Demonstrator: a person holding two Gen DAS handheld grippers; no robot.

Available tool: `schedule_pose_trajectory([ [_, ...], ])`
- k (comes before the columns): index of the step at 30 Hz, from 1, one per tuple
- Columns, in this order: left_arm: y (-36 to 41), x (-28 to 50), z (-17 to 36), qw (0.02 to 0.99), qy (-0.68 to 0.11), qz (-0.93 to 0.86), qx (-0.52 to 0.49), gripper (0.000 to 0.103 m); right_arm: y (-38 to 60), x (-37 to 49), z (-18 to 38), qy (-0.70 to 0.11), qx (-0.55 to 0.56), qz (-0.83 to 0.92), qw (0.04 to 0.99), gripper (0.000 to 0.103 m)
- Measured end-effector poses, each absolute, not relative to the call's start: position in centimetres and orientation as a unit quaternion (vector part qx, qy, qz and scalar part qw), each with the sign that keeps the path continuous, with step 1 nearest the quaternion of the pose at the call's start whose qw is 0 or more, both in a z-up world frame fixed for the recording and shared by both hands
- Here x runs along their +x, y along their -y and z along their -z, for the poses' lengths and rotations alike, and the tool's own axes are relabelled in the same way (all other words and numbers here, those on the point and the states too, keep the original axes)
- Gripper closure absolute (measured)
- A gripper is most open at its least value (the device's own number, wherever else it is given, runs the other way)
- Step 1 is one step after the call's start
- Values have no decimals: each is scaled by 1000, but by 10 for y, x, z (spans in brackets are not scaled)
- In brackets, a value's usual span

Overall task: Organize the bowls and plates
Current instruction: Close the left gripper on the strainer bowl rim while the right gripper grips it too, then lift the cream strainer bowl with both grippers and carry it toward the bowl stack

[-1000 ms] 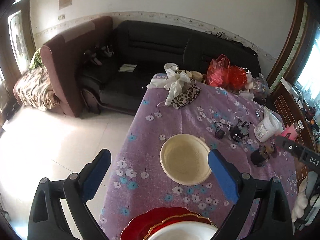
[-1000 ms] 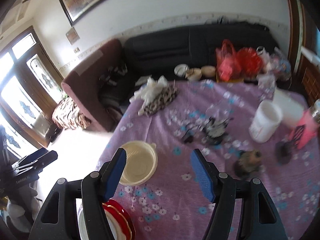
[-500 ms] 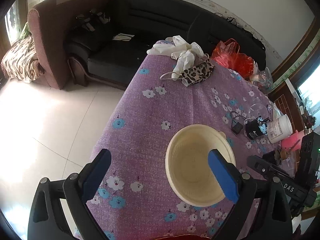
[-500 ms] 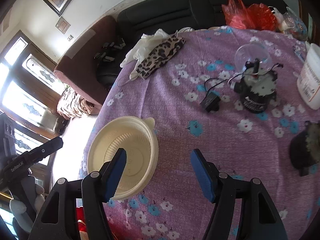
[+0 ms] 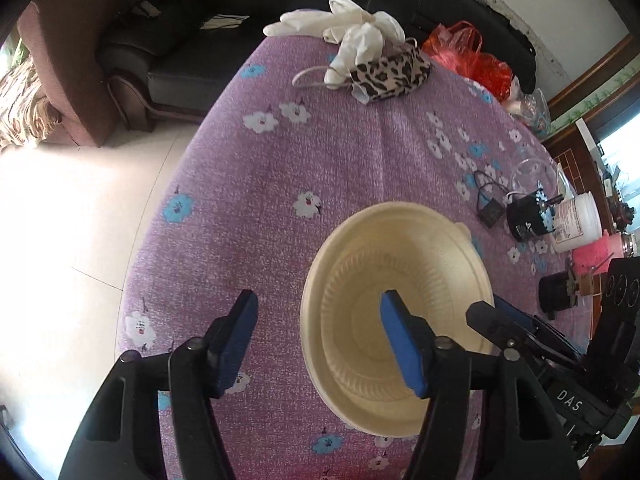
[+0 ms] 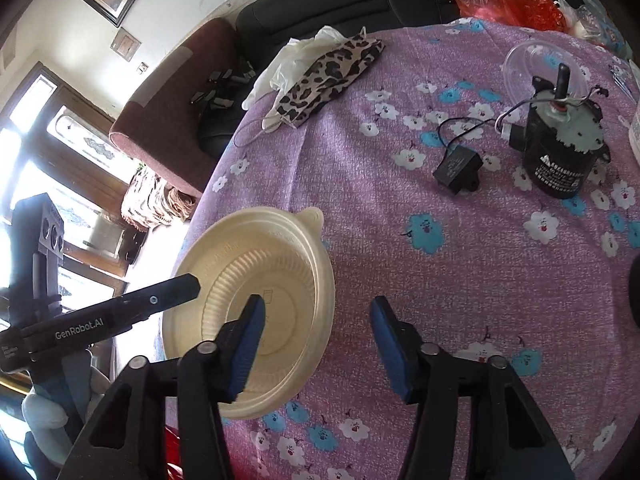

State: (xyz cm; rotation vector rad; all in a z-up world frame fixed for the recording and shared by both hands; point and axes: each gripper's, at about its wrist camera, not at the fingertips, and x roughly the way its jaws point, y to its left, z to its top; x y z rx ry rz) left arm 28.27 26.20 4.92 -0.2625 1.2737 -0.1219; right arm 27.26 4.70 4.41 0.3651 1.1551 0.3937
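Observation:
A cream plastic bowl point(image 5: 394, 304) point(image 6: 260, 280) sits on the purple flowered tablecloth point(image 5: 320, 160) near the table's left edge. My left gripper point(image 5: 320, 320) is open, straddling the bowl's left rim: one finger is over the bowl's inside, the other over the cloth. My right gripper point(image 6: 316, 320) is open, straddling the bowl's right rim. The right gripper also shows in the left wrist view point(image 5: 520, 328), and the left gripper in the right wrist view point(image 6: 160, 296). A red plate edge point(image 6: 176, 468) shows at the bottom.
A leopard-print cloth point(image 5: 394, 74) with white gloves point(image 5: 360, 36) lies at the far end. A black motor point(image 6: 560, 156) with a wired capacitor point(image 6: 458, 168), a clear lid point(image 6: 532, 64), a white jar point(image 5: 576, 220) and red bags point(image 5: 476, 56) stand to the right. Floor lies left.
Both grippers have moved down and forward onto the bowl, which looks much larger. The stacked red plates have nearly left view. Both jaws stay open.

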Motion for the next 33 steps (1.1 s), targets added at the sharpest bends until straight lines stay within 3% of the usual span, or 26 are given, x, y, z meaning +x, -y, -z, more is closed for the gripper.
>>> schedule_pose_trajectory([
  [2, -259, 283, -46, 789, -601, 60, -116, 40, -50, 272, -40, -546, 172, -188, 798, 66],
  [4, -254, 283, -45, 787, -605, 65, -102, 45, -53, 271, -37, -549, 171, -193, 795, 79],
  [6, -248, 282, -46, 785, -608, 76, -92, 55, -56, 270, -37, -551, 167, -196, 794, 84],
  [20, -211, 252, -118, 824, -559, 86, -31, 56, -32, 237, -93, -502, 159, -200, 826, 85],
  [33, -101, 171, -162, 841, -528, 112, 47, 56, 66, 167, -130, -469, 194, -159, 847, 85],
])
